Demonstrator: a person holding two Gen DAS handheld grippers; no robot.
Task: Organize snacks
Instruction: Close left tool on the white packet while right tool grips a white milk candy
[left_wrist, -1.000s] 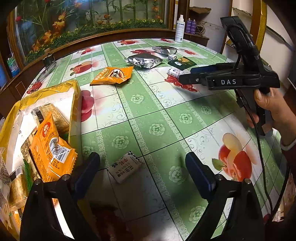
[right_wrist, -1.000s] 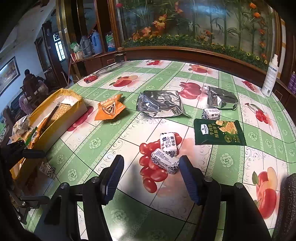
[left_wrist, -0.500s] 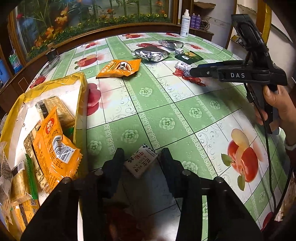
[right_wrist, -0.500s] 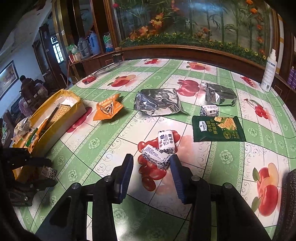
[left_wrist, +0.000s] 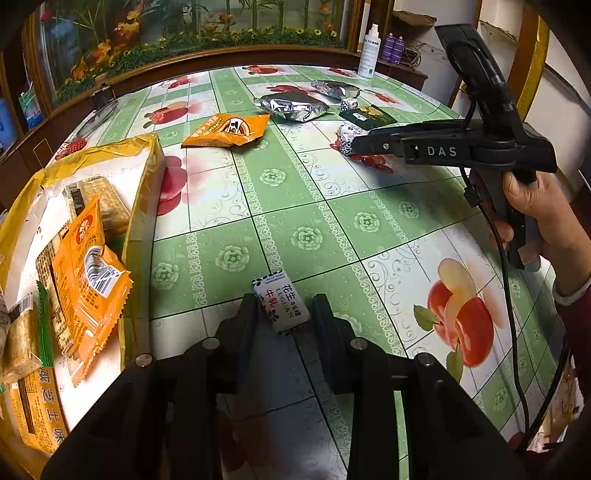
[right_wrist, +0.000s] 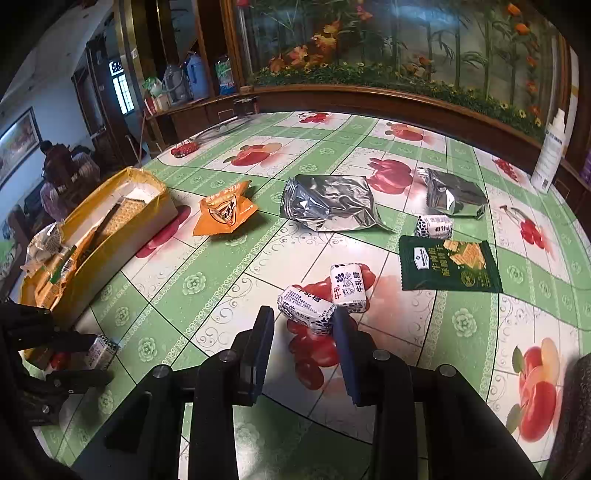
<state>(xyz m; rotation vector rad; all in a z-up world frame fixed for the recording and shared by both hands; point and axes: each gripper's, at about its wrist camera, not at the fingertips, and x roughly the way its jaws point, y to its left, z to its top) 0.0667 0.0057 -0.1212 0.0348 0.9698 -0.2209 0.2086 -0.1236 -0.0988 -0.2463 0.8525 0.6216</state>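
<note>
My left gripper (left_wrist: 284, 306) is shut on a small white nougat candy (left_wrist: 280, 305) just above the table, right of the yellow snack box (left_wrist: 142, 192). My right gripper (right_wrist: 304, 325) has closed around a white nougat candy (right_wrist: 304, 306) lying on the table, with a second one (right_wrist: 348, 284) touching it behind. The right fingertip (right_wrist: 341, 325) touches the candy; a small gap shows at the left. The left gripper with its candy also shows in the right wrist view (right_wrist: 98, 350).
An orange packet (right_wrist: 223, 210), two silver bags (right_wrist: 328, 203) (right_wrist: 452, 194), another nougat candy (right_wrist: 434, 226) and a green cracker packet (right_wrist: 448, 264) lie on the green tablecloth. The box holds several packets (left_wrist: 86, 273). A white bottle (right_wrist: 550, 155) stands at the far right edge.
Both grippers went from wide open to closed around their candies. The left one has tilted its candy upright between the fingers.
</note>
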